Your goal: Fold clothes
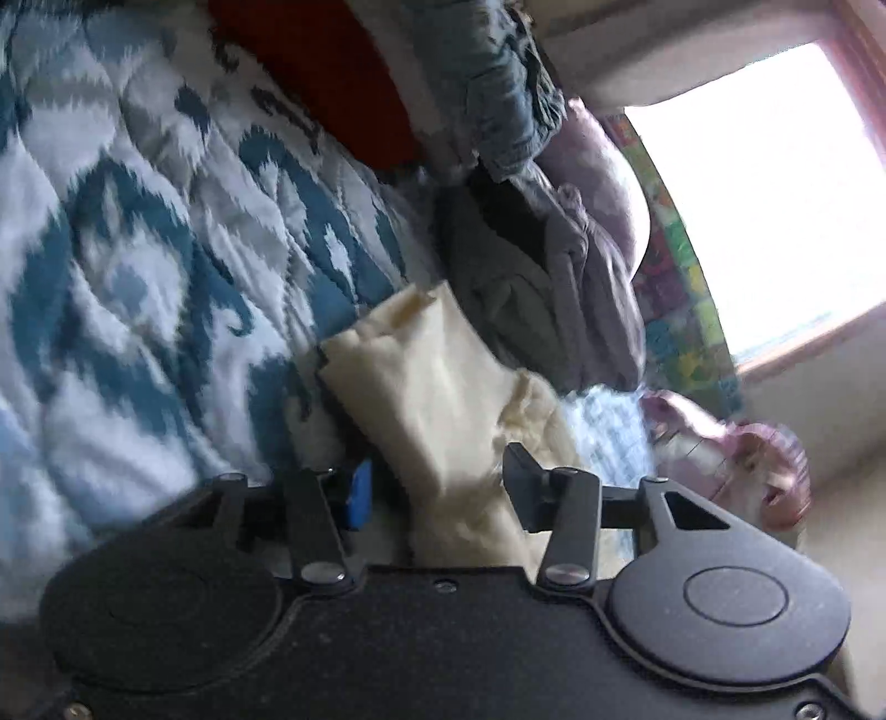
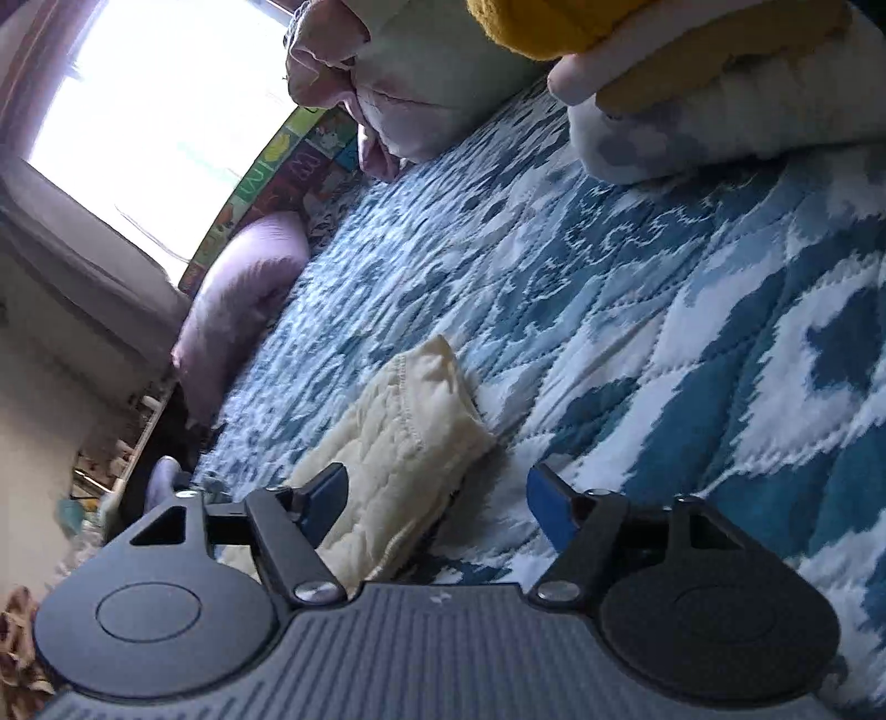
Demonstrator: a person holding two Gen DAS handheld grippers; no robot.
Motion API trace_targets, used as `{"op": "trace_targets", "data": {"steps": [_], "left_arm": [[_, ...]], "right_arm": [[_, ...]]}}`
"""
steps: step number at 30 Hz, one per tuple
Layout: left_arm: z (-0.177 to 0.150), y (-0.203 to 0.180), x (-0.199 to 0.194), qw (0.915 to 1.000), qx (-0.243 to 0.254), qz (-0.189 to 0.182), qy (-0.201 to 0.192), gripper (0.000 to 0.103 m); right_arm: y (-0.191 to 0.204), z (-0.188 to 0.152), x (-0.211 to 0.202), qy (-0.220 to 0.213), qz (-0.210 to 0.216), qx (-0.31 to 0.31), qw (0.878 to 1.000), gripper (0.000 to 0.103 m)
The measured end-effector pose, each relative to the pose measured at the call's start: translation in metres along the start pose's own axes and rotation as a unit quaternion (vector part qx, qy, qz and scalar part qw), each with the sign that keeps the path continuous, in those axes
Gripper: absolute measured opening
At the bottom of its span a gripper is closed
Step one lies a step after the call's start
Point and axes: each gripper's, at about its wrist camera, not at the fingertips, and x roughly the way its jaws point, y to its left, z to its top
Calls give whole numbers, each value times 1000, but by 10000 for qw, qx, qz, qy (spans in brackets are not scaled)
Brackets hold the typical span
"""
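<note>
A cream quilted garment lies folded in a small bundle on the blue and white quilt. My left gripper stands over its near end. The cloth runs between the jaws, and the blue left pad stands clear of it, so the gripper is open. In the right wrist view the same cream garment lies on the quilt. My right gripper is wide open above the bundle's near edge. Its left finger lies against the cloth and its right finger is over bare quilt.
A heap of grey and lilac clothes, a red garment and denim lie beyond the bundle. A lilac pillow, a yellow garment and a grey-patterned white bundle sit at the bed's far side. A bright window is behind.
</note>
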Motion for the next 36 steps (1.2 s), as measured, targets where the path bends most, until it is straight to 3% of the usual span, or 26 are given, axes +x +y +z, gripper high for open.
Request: {"op": "trace_targets", "data": {"steps": [3, 7, 8, 9, 12, 14, 21, 24, 28, 30, 33, 36], "left_arm": [[-5, -2, 5, 9997, -140, -196, 18, 45], [-12, -12, 12, 9997, 160, -186, 75, 45], [-13, -12, 13, 9996, 191, -167, 101, 39], [-13, -13, 14, 9996, 221, -147, 127, 26], [-9, -12, 8, 9995, 253, -172, 110, 20], [-4, -13, 1, 9992, 301, -245, 78, 19], [18, 14, -12, 9997, 226, 52, -113, 19], [13, -4, -16, 9965, 759, 207, -284, 19], [-3, -49, -29, 9823, 1676, 365, -751, 19], [-13, -72, -38, 9745, 1982, 340, -993, 19], [-37, -117, -47, 9504, 2756, 375, -1392, 19], [-70, -162, -46, 9188, 3589, 316, -1612, 19]], "right_arm": [[4, -3, 6, 8, 8, -193, 9998, 74], [10, -3, 11, -56, -22, -369, 9993, 74], [10, -3, 10, -72, -23, -372, 9993, 74], [10, -4, 10, -79, -25, -381, 9992, 74], [8, -3, 7, -99, 11, -247, 9996, 74], [4, -1, 5, -82, 80, -19, 9999, 74], [2, -2, 9, -141, 164, 128, 9997, 74], [11, -6, 12, -141, 138, -152, 9997, 73], [25, -12, 10, -195, 273, -502, 9982, 43], [36, -15, 4, -354, 288, -824, 9956, 39], [56, -21, 3, -306, 782, -1302, 9879, 33], [60, -27, 22, 327, 1025, -1337, 9852, 33]]}}
